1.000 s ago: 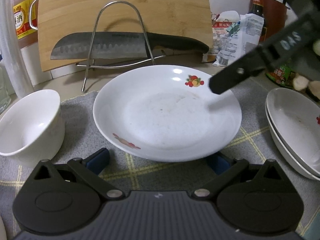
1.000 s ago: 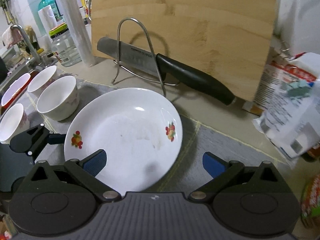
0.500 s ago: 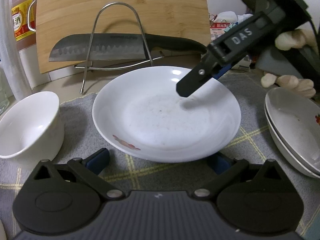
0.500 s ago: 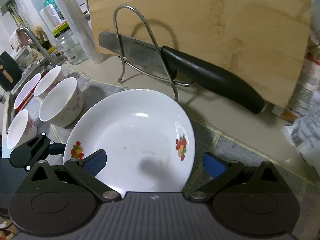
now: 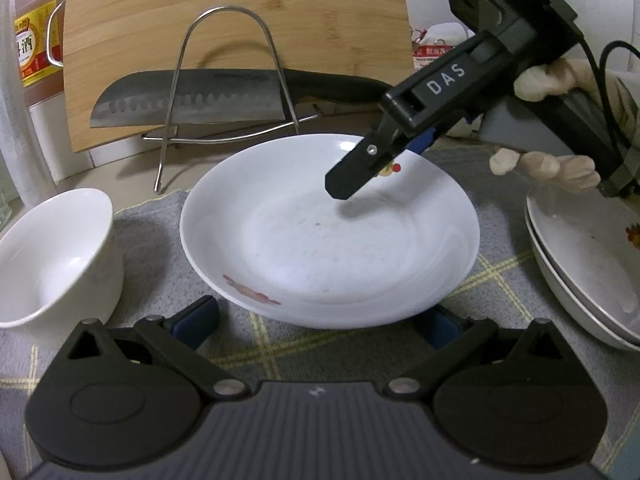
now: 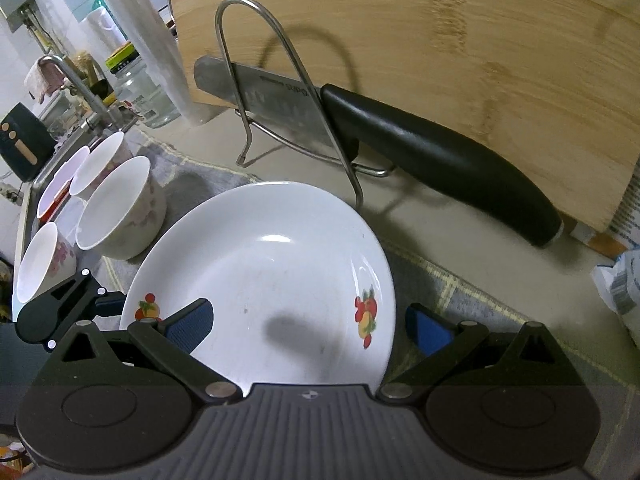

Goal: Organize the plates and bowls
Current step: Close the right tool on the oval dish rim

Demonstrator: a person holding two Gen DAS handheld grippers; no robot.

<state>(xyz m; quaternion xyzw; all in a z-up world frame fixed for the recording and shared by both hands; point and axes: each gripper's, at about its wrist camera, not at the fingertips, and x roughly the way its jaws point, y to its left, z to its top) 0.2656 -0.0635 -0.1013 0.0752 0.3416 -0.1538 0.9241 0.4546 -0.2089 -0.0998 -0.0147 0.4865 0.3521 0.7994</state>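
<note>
A white plate (image 5: pixel 328 240) with fruit prints lies on a grey checked mat (image 5: pixel 500 280). My left gripper (image 5: pixel 318 322) is open and low at the plate's near rim, one blue pad on each side. My right gripper (image 6: pixel 308 328) is open too. Its left finger hangs over the plate (image 6: pixel 272 280), its right finger stands outside the right rim. From the left wrist view one black finger (image 5: pixel 360 172) of the right gripper hovers just above the plate's far right part. Two more plates (image 5: pixel 580 264) are stacked at the right. A white bowl (image 5: pixel 52 252) stands to the left.
Behind the plate a wire rack (image 6: pixel 280 80) holds a knife (image 6: pixel 400 152) against a leaning cutting board (image 6: pixel 440 40). Several bowls (image 6: pixel 120 208) stand left of the plate beside a sink with a tap (image 6: pixel 68 76). A gloved hand (image 5: pixel 552 80) holds the right gripper.
My right gripper has come in from the right and lower over the plate, so its rim now lies between the fingers. The left gripper and the plate have stayed put.
</note>
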